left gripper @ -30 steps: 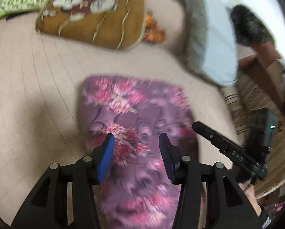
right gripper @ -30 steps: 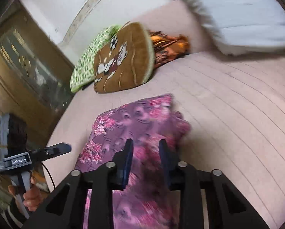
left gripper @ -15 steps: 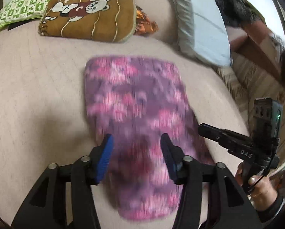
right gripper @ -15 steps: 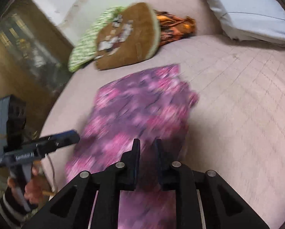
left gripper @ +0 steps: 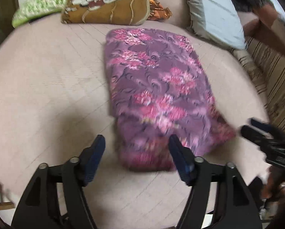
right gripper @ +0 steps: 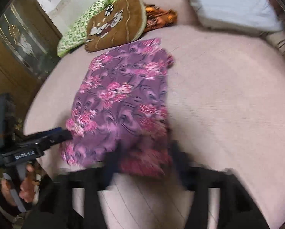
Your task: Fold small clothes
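- The pale pink quilted bed cover (left gripper: 47,87) filled most of both views beneath your tools.
- The folded purple garment with pink flowers (left gripper: 154,87) lay flat on it, running from the upper middle to the lower middle of each frame.
- A pale blue pillow (left gripper: 217,17) sat at the upper right, and a brown cartoon-print cushion (left gripper: 106,2) against a green patterned cushion (right gripper: 75,32) at the upper left.
- Your left gripper (left gripper: 136,152) stood released, its jaws having just been opening, the garment's near edge showing between them, apart from the pads.
- Your right gripper (right gripper: 142,164), blurred, stood spread wide after just opening, gripping nothing.
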### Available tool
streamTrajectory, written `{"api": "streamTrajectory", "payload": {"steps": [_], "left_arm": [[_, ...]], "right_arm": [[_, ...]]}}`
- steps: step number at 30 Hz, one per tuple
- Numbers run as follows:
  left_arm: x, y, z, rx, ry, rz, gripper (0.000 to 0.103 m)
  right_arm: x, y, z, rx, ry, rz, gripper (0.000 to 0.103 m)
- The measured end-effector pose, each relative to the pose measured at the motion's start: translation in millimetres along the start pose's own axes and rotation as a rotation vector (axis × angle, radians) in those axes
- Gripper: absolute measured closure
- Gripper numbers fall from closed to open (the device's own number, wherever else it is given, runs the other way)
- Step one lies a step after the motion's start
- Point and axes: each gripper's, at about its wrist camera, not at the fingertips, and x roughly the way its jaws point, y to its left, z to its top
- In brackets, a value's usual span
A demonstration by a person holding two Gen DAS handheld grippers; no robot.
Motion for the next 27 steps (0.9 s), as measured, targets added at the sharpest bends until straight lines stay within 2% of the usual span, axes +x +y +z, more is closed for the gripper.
{"api": "streamTrajectory", "payload": {"steps": [3,7,11,16,27], "left_arm": [[-11,-12,-20,0.052,-0.041,0.063,0.032],[-22,-28,-40,0.116,-0.068,0.128,0.031],[-29,-35,-50,0.137,-0.076,0.12,0.031],[-38,-47,-58,0.173,-0.112,0.13,0.031],[-53,-53,-73,0.176,-0.104,0.134,0.031]], "right_arm": [[-17,8,-14,-0.049,0.009,-0.112,0.013],[-31,20,-37,-0.107,0.043,-0.164,0.012],[-51,29,-63,-0.178,-0.022,-0.232,0.012],[-60,35,-73,-0.199,-0.07,-0.257,0.011],[-73,37,-81,-0.191,-0.105,-0.262,0.009]]}}
